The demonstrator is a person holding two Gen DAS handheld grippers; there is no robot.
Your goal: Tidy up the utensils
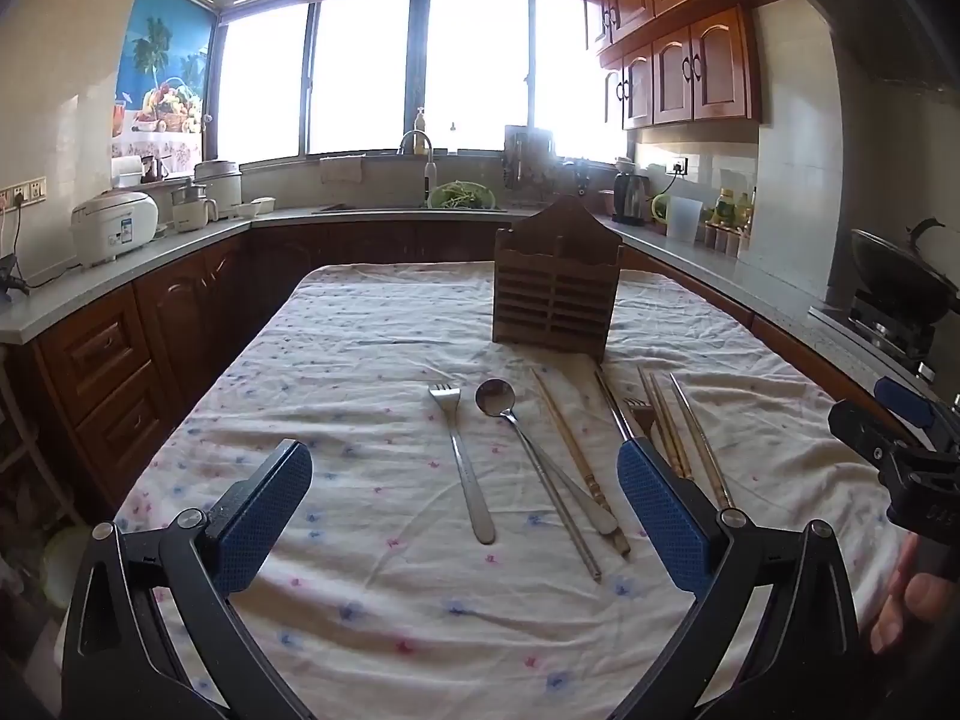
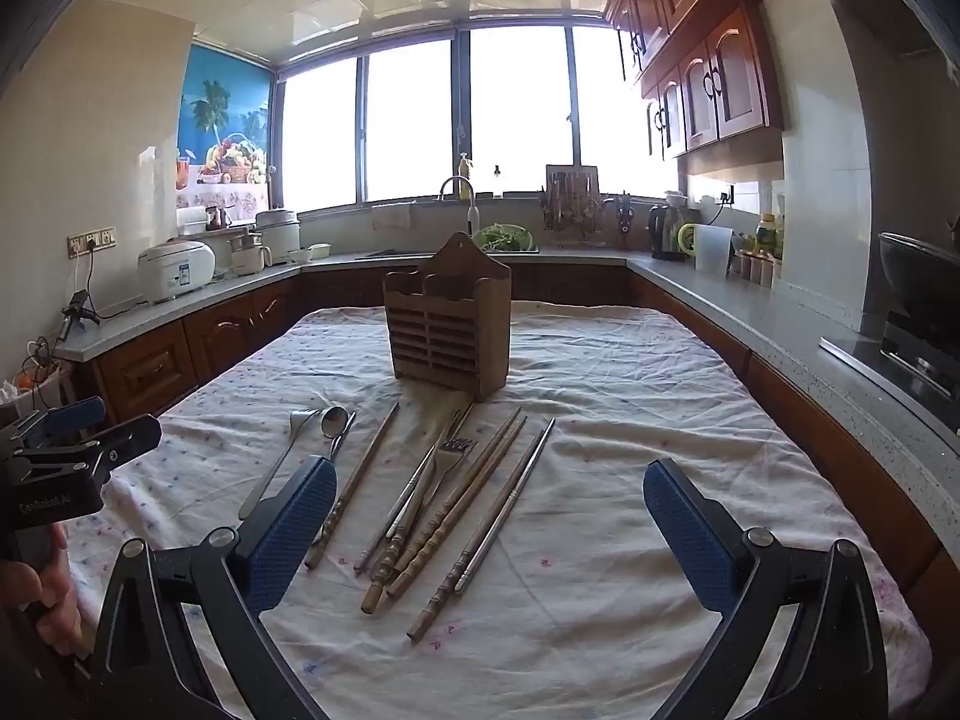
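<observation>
Biggest risk here is the pile-up in the middle: the second fork (image 2: 451,450) lies tangled in with the chopsticks (image 2: 456,510), touching or crossing a couple of them, so if you pinch that fork you'll likely drag a stick along or flick one off the cloth. Same with the spoon (image 1: 510,420), whose handle crosses a metal chopstick and a wooden one near the end. Thin, flat, shiny stuff on a wrinkly tablecloth (image 1: 360,360) is slippery too, and you could pinch fabric instead of metal.

The lone fork (image 1: 465,462) on the left sits clear of everything, so it looks like the easy first pick. Chopsticks are a mix of wooden ones with turned ends and slim metal ones; hard to say exactly how many from these views.

All of it lies on the tabletop just in front of the slatted wooden holder (image 2: 450,324), which stands upright and looks empty.

Your left gripper (image 1: 465,525) and right gripper (image 2: 489,531) both have their fingers spread wide, holding nothing, hovering above the cloth.
</observation>
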